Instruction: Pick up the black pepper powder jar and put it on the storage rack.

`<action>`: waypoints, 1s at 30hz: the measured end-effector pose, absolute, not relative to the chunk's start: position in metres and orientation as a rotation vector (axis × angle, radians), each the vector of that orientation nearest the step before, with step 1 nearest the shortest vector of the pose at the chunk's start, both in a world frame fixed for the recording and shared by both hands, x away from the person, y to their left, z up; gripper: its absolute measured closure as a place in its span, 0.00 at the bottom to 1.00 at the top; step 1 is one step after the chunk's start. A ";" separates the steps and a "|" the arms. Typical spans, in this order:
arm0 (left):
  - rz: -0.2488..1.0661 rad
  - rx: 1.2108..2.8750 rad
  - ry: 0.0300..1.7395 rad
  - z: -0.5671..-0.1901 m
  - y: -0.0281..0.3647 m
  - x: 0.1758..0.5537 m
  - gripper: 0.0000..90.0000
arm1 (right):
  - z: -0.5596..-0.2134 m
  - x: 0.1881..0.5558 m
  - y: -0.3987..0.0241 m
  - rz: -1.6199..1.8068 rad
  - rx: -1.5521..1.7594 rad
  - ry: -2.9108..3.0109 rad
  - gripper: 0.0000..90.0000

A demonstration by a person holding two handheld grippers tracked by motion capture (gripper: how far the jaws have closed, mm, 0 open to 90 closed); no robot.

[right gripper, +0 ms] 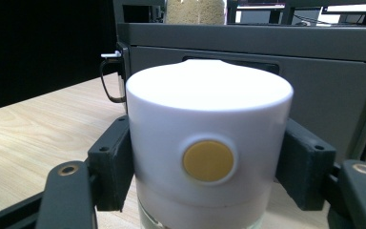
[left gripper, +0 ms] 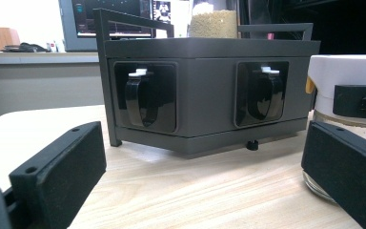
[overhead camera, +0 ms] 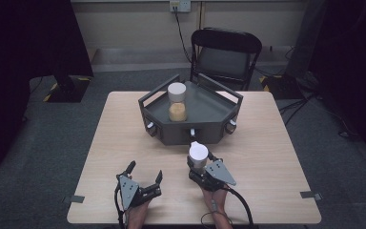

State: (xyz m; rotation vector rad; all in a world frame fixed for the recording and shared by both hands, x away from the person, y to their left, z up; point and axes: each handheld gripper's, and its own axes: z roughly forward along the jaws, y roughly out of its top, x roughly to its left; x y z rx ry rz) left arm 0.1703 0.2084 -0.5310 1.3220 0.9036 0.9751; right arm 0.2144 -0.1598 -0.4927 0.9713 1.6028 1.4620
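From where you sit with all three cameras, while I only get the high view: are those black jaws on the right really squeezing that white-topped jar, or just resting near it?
Observer: Squeezing. In the right gripper view, the right gripper has its pads pressed against opposite sides of the white lid.
Operator: Is there anything on that lid I can't make out?
Observer: A round yellow disc is set into its side, facing that camera.
Operator: And what are the left jaws aimed at?
Observer: The left gripper points at the grey tray's front wall, where a black loop sits in each of two recesses.
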 end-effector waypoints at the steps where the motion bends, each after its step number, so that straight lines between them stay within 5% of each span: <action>1: 0.975 1.322 0.903 -0.531 0.208 0.170 0.00 | -0.493 0.214 -0.160 1.461 0.972 1.602 0.33; 30: 0.975 1.321 0.904 -0.531 0.208 0.170 0.01 | -0.465 0.208 -0.167 1.473 0.933 1.626 0.33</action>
